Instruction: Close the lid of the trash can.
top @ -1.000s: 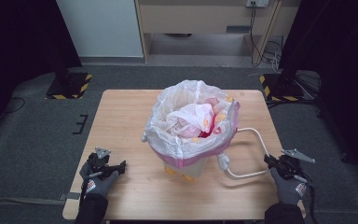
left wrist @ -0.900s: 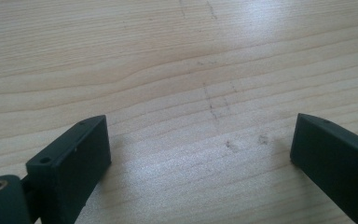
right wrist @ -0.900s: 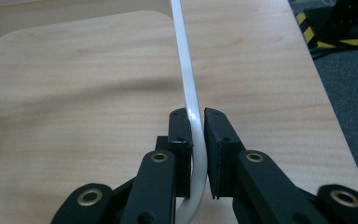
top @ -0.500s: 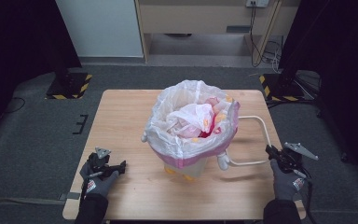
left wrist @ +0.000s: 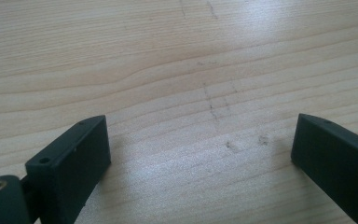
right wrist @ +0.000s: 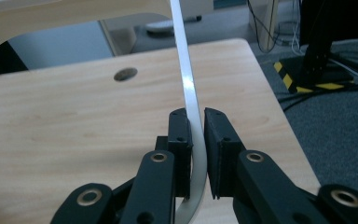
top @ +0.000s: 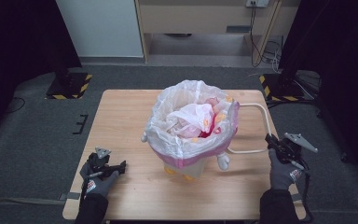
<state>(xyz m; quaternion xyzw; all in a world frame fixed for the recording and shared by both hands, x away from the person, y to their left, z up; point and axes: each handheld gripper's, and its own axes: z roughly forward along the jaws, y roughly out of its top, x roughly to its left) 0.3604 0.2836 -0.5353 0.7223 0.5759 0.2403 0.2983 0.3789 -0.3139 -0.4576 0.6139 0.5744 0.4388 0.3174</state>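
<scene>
Grey carpet [top: 37,140] lay around the wooden table [top: 121,121], with dark stands on yellow-and-black striped bases [top: 67,86] at both far corners and pale cabinet fronts behind. On the table we saw a small pink bin [top: 191,156] near the middle, lined with a white bag [top: 168,119] that spilled over its rim and held crumpled white, pink and orange things we could not tell apart. From the bin's right side a thin white handle [top: 261,116] looped out toward the table's right edge. Our right gripper [top: 274,143] stood clenched on that handle near the table's right edge; in the right gripper view the white strip [right wrist: 186,79] ran up between the two black pads, pressed from both sides, and curved away below them. Our left gripper [top: 114,168] rested low at the near left part of the table, well apart from the bin, its jaws spread wide with nothing between them; in the left gripper view we saw bare wood grain [left wrist: 205,84] with a few faint scuffs. How the handle joined the bin was hidden by the bag, and the bin's feet [top: 223,161] were partly in shadow.
</scene>
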